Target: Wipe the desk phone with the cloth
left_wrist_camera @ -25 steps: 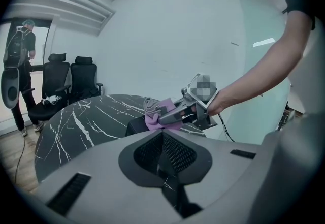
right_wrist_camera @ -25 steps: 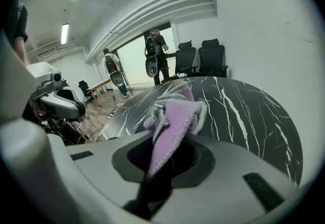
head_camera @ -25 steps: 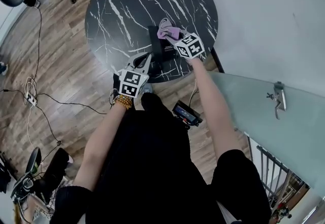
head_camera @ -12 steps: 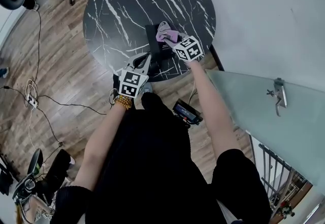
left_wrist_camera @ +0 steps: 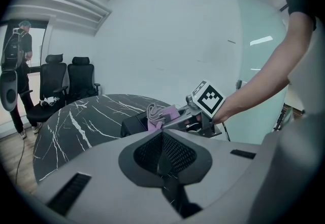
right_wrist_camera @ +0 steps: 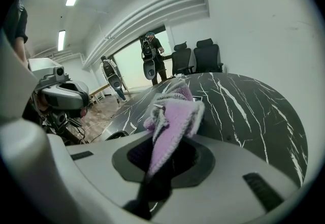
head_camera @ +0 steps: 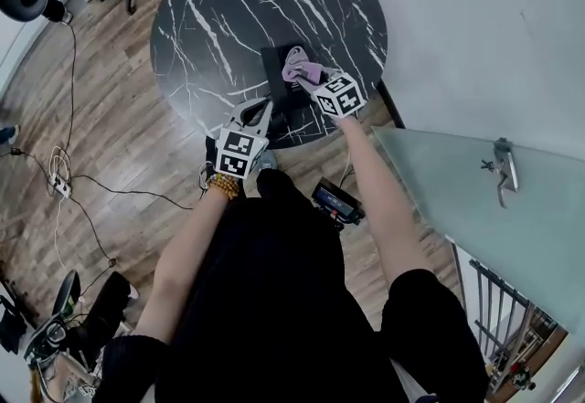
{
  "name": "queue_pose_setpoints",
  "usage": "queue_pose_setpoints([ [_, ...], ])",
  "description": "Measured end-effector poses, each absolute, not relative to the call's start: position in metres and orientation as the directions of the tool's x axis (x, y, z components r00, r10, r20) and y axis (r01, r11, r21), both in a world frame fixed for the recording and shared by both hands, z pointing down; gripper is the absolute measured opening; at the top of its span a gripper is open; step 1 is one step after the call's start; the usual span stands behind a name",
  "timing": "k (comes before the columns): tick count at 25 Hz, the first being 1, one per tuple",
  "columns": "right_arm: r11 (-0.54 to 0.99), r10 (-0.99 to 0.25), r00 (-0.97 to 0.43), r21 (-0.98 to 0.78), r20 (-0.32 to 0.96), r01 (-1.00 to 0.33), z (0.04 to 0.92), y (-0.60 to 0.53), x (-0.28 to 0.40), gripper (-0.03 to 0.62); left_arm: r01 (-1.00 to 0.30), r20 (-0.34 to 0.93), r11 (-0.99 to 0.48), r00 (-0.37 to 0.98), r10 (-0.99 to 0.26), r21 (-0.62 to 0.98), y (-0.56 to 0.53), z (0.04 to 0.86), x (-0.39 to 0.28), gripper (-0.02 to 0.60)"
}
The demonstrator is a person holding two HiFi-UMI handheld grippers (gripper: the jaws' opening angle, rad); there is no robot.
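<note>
Right gripper [head_camera: 308, 79] pinches the soft, limp-looking purple cloth [right_wrist_camera: 172, 111] by its bunched middle at the rigid desk phone [head_camera: 276, 81]; left gripper [head_camera: 264, 103] closed, empty.

Left gripper [left_wrist_camera: 163, 156]: jaws together, empty.
Right gripper [left_wrist_camera: 176, 119]: clamps purple cloth [left_wrist_camera: 161, 115].
Desk phone [left_wrist_camera: 133, 125]: black, under the cloth, on marble table [left_wrist_camera: 76, 121].
</note>
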State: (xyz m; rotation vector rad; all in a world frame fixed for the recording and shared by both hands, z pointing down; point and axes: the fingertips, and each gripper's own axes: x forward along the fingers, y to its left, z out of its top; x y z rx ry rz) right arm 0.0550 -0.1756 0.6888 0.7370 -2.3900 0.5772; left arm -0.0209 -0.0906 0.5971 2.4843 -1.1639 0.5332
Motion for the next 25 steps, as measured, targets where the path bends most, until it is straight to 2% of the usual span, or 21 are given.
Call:
queue_pose_setpoints([
  [25,0.714,-0.348,-0.686,-0.293,0.639,-0.636,0.718,-0.128,0.070,0.078,-0.783,0.476,-0.604,0.592,-0.650,0.148,-0.083,0.601,-0.019,0.014],
])
